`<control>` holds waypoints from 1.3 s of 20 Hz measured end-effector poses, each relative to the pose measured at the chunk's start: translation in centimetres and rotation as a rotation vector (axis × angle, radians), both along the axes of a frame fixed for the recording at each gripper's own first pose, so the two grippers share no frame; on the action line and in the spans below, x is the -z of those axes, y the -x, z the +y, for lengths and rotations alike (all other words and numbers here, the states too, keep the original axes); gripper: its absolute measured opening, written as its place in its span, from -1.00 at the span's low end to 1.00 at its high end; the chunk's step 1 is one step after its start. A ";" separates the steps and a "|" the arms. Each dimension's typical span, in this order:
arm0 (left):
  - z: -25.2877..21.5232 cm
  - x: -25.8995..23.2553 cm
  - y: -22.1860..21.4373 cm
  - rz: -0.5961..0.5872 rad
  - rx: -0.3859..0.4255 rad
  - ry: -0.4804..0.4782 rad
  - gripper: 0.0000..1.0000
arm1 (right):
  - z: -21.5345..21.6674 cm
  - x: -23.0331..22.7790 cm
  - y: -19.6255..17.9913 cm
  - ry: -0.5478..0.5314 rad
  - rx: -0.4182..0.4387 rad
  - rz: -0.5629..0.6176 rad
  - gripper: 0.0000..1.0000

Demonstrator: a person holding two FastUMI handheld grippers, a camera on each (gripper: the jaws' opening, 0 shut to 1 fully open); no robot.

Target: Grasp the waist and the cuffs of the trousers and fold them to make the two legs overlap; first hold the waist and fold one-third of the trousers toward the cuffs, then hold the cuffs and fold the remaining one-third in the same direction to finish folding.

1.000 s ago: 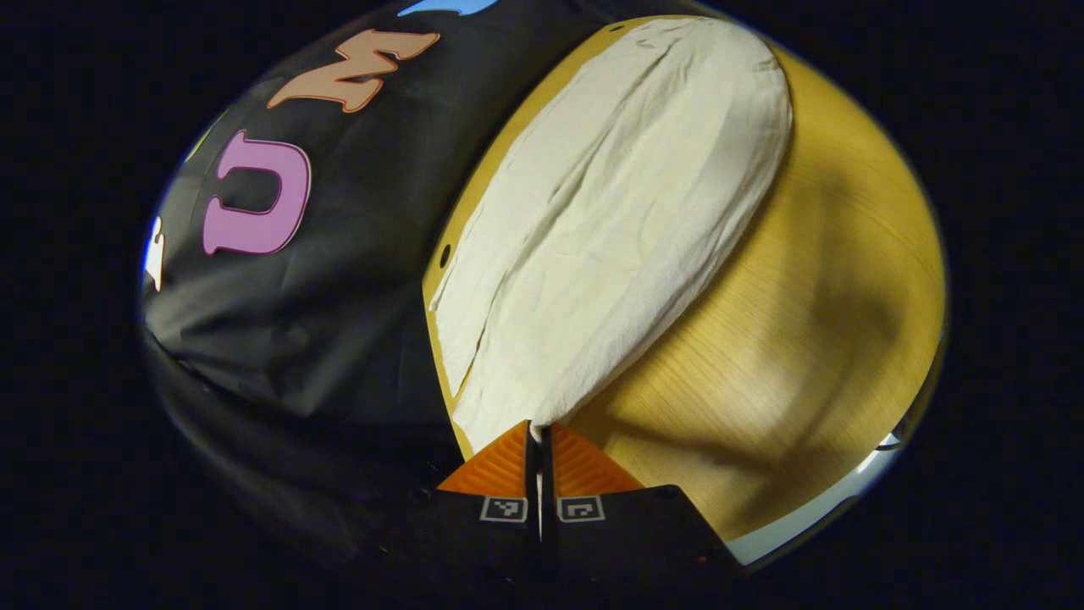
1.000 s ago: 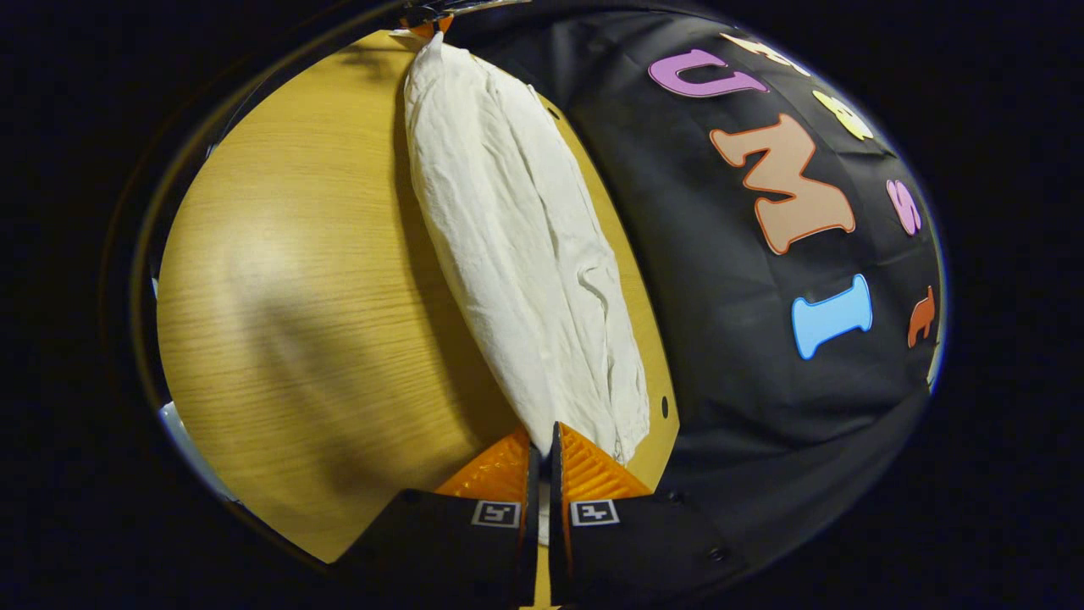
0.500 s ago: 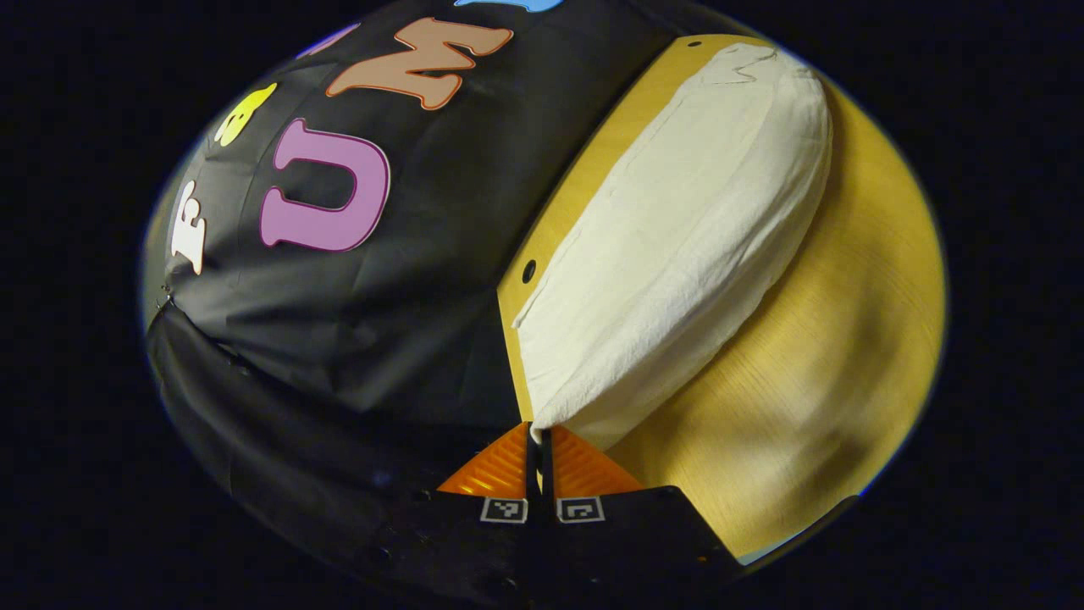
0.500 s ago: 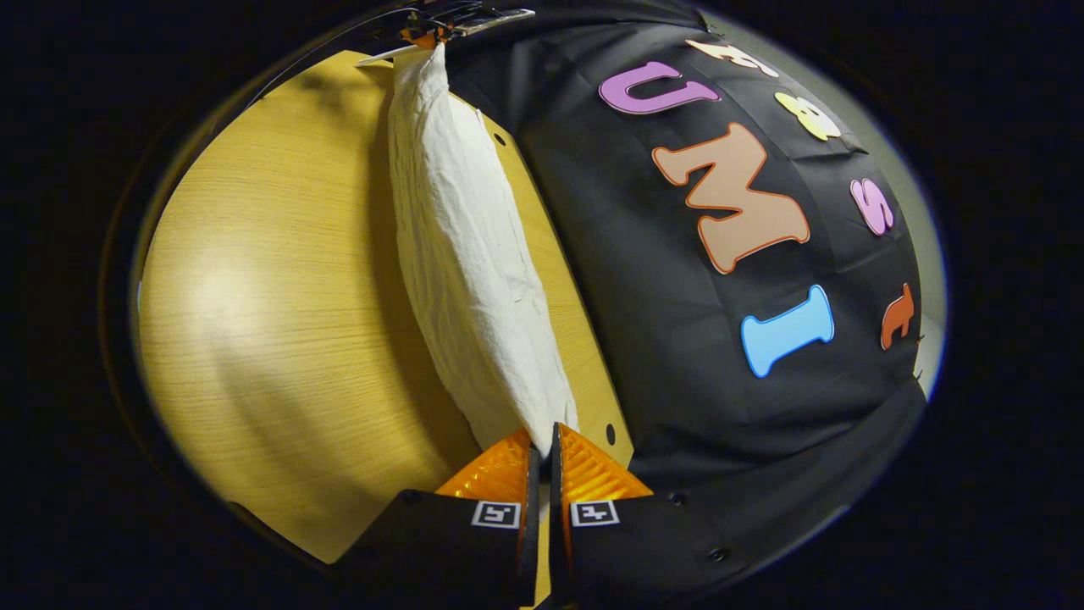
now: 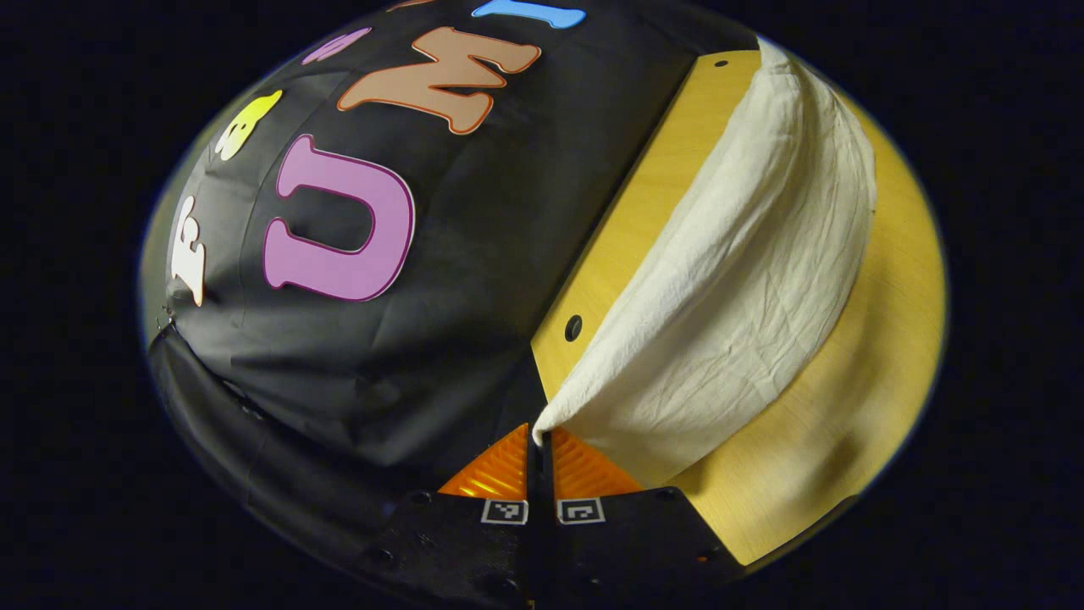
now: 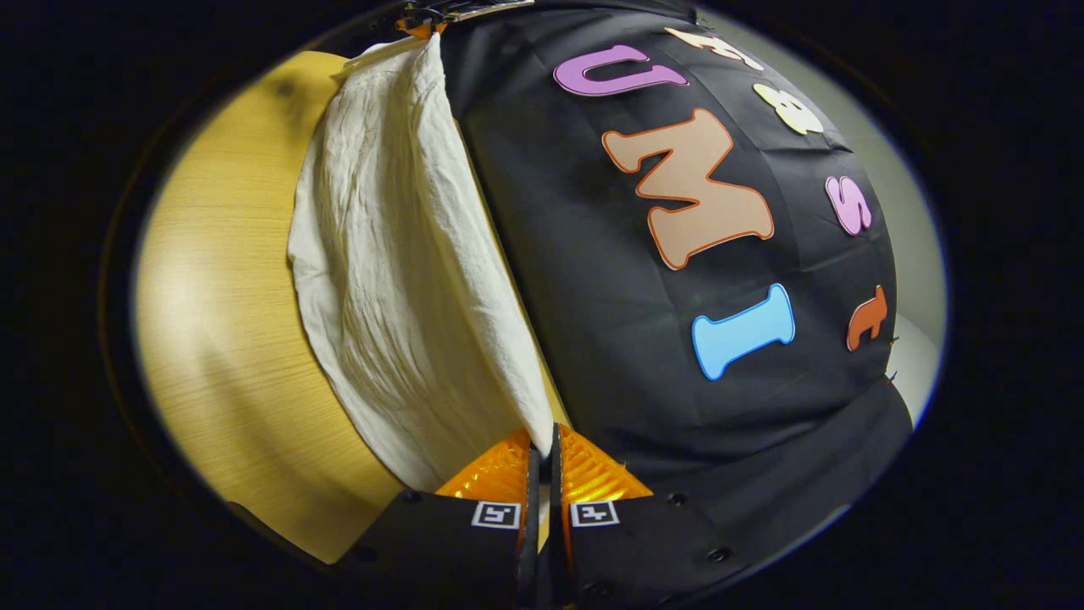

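Trousers [image 5: 745, 296] are pinched at one end by the left hand-held gripper [image 5: 539, 439] and at the other by the right hand-held gripper [image 6: 542, 440], stretched between them, lifted edge raised above the bench [image 5: 881, 356].

I am working in a recording booth, not a home: black cloth wall [image 5: 440, 280] is hanging right behind the far edge of a bare wooden table [image 5: 847, 407] with drilled holes.
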State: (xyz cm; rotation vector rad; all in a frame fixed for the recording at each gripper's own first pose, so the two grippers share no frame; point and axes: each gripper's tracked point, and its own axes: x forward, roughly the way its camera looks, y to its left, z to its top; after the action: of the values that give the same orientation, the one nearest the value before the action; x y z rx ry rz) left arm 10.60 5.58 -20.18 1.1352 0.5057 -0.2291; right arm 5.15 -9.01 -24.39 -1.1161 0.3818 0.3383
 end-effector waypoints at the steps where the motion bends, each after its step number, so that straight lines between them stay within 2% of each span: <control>1: -0.2 -0.2 -1.1 -0.008 0.010 0.004 -1.00 | 0.0 0.1 -0.8 0.008 0.002 -0.004 -0.85; 7: -2.1 -0.2 -7.3 -0.021 0.073 0.015 -1.00 | -0.1 0.7 -5.3 0.061 0.016 -0.014 -0.91; 10: -3.1 0.4 -9.8 -0.019 0.110 0.009 -1.00 | 0.0 1.5 -7.8 0.108 0.002 -0.018 -0.85; 11: -3.4 0.8 -10.6 -0.016 0.119 0.012 -1.00 | -0.1 2.3 -8.8 0.113 0.003 -0.012 -0.91; 16: -5.1 4.3 -14.2 0.006 0.158 0.003 -1.00 | -0.1 7.1 -12.2 0.104 0.048 0.064 -0.86; 19: -5.7 7.6 -15.3 0.042 0.150 0.025 -1.00 | 0.1 10.2 -13.5 0.110 0.076 0.108 -0.86; 23: -6.6 10.5 -15.4 0.081 0.107 0.084 -1.00 | -0.2 13.3 -14.0 0.054 0.161 0.182 -0.81; 24: -6.7 11.2 -15.1 0.087 0.097 0.109 -1.00 | -0.4 13.1 -14.2 0.043 0.182 0.181 -0.65; 25: -7.3 11.8 -14.9 0.109 0.100 0.155 -1.00 | -0.2 13.2 -14.1 0.031 0.198 0.175 -0.37; 26: -8.1 12.1 -13.9 0.141 0.104 0.220 -0.50 | 0.2 13.1 -14.1 0.010 0.211 0.163 0.02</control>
State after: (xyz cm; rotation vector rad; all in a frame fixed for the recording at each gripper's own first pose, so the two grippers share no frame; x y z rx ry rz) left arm 24.55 -2.55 -32.30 0.9353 0.5321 -0.4471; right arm 19.28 -8.86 -37.49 -1.0506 0.6408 0.2408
